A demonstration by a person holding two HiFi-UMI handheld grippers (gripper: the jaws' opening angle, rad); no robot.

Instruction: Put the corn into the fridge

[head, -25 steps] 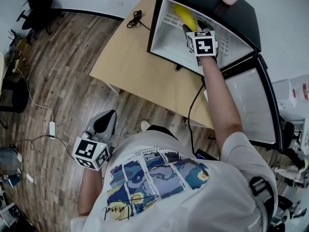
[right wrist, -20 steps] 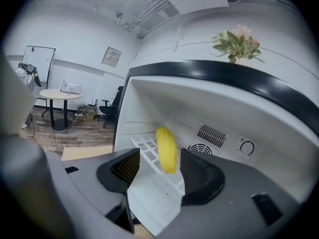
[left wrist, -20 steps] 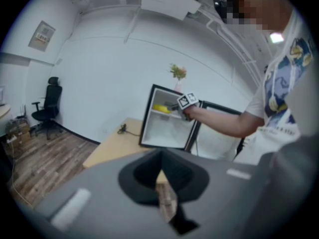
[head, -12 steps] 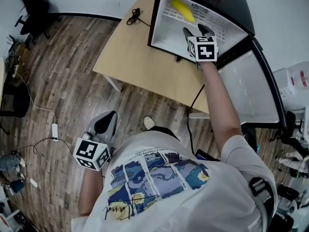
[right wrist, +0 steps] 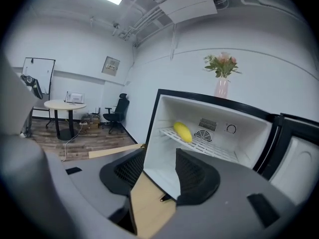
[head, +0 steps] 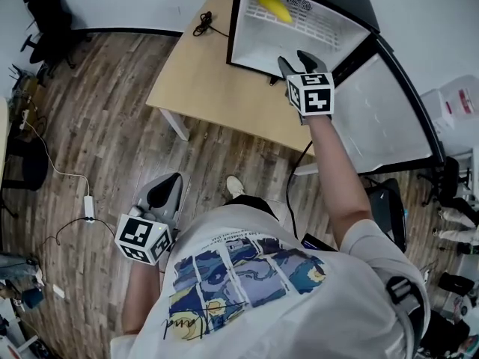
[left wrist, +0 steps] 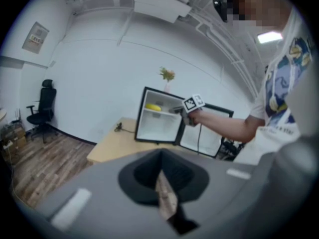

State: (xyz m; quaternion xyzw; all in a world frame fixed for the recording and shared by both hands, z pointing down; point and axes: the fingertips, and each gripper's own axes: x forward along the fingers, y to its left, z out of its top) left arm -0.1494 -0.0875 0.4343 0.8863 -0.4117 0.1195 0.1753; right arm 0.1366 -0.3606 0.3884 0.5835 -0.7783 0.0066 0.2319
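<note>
With the yellow corn cob (head: 273, 7) lying on the open white mini fridge's (head: 253, 45) wire shelf, the empty right gripper (head: 294, 58) is closing its jaws on nothing, so swinging the black-framed door (head: 383, 118) shut likely comes next.

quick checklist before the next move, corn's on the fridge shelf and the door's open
1. Corn lying on the shelf, apart from both grippers: ok.
2. Right gripper empty: ok; its jaws are closing with nothing between them.
3. Left gripper free: ok; shut, empty, down by the person's side.
4. Door shut: not ok; it stands wide open to the right.
5. Door's swing path clear: probably not ok; the right gripper hovers just before the fridge opening.
6. Corn stays put when the door closes: cannot tell.
</note>
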